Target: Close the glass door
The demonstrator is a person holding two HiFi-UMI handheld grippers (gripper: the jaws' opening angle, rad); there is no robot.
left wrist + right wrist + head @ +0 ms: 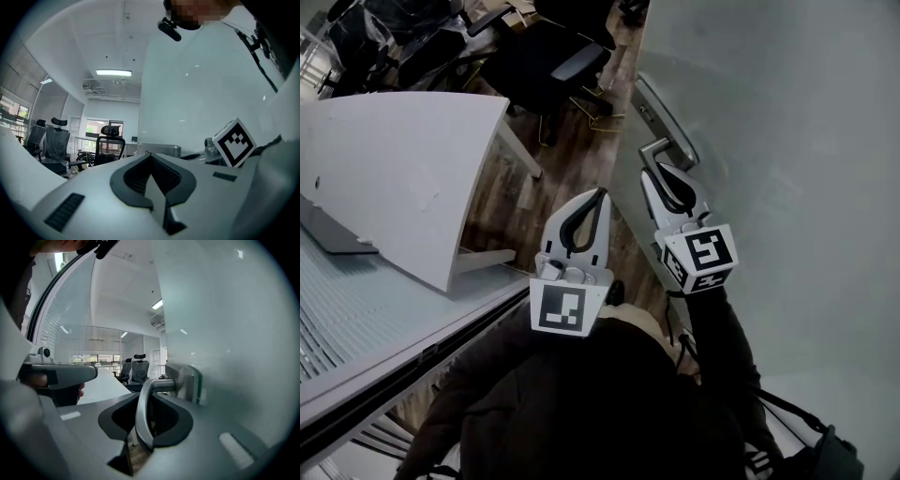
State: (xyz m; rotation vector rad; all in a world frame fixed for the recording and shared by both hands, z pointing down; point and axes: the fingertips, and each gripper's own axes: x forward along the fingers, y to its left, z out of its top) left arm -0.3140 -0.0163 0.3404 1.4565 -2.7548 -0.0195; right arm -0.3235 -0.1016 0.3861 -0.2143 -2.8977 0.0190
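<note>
The frosted glass door (797, 122) fills the right side of the room, and its curved silver metal lever handle (142, 414) juts out from a steel plate on the pane. The right gripper (659, 174) has its jaws clamped on that lever. The left gripper (597, 198) hangs just beside it over the wood-plank floor (572, 164), jaws pressed together with nothing between them. A white curved desk (403, 178) and black office chairs (546, 58) stand beyond.

Hidden: door handle (667, 125) end, behind right hand-held gripper (657, 172); glass door (787, 141) cropped.
</note>
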